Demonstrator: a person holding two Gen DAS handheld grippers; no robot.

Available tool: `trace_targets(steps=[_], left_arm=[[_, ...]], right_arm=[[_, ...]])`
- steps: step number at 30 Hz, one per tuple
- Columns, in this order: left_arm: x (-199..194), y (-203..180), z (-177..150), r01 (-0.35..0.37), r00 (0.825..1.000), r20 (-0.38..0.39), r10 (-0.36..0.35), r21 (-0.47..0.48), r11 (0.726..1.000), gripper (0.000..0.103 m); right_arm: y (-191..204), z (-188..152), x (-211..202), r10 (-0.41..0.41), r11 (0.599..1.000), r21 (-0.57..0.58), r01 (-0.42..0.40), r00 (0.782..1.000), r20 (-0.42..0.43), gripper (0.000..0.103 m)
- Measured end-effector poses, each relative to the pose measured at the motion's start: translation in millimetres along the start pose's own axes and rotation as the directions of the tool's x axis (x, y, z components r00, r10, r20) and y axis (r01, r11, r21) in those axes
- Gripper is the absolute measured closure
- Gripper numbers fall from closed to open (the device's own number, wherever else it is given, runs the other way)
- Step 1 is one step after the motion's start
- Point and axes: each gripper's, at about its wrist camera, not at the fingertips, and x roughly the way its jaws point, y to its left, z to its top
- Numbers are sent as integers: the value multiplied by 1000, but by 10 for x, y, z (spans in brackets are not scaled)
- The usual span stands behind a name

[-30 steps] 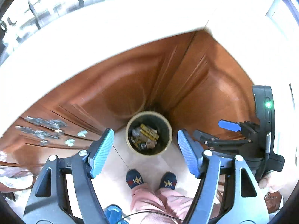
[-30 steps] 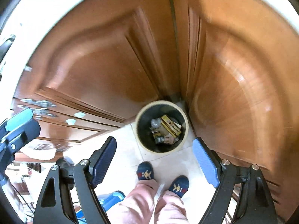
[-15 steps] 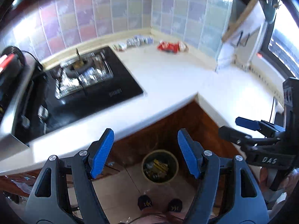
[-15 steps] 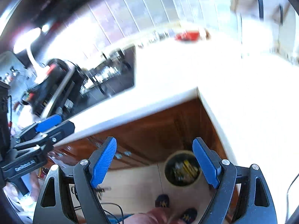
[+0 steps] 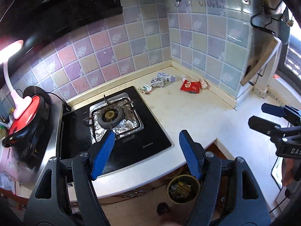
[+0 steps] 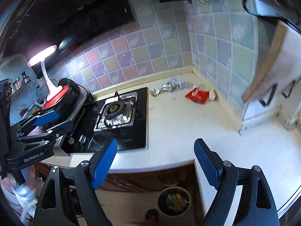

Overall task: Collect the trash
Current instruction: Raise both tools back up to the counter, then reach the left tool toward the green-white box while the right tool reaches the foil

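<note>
Left wrist view showed the left tongs [image 5: 145, 153] spread wide and empty above the cream worktop [image 5: 188, 113]; the right tongs [image 6: 156, 163] likewise. Crumpled foil ball [image 5: 157, 82] and red wrapper [image 5: 190, 86] lay in the tiled back corner, round bin [image 5: 183, 188] on the floor below.

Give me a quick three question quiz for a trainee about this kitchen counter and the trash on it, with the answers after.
1. True or false: the left gripper is holding trash.
2. Which lies nearest the corner of the tiled walls? A) red packet B) crumpled foil ball C) stove burner
3. Where is the trash bin, and is it empty?

Key
1. False; both it and the right gripper are open and empty.
2. A
3. On the floor below the countertop edge; it already holds some trash.
</note>
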Motion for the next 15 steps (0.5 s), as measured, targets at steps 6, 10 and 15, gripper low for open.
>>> trace_targets(steps=[6,10,15], left_arm=[[614,408,664,60,997,-34,-62,-74,995,35],[1337,662,1087,131,987,-78,-139,-103,986,35],[2436,868,1482,203,959,-174,-226,-137,969,35]], right_arm=[[-9,838,415,-25,999,31,25,1000,-4,18],[-47,1300,966,-21,998,60,23,999,-34,18],[-178,1770,2017,-7,991,135,23,994,-112,21]])
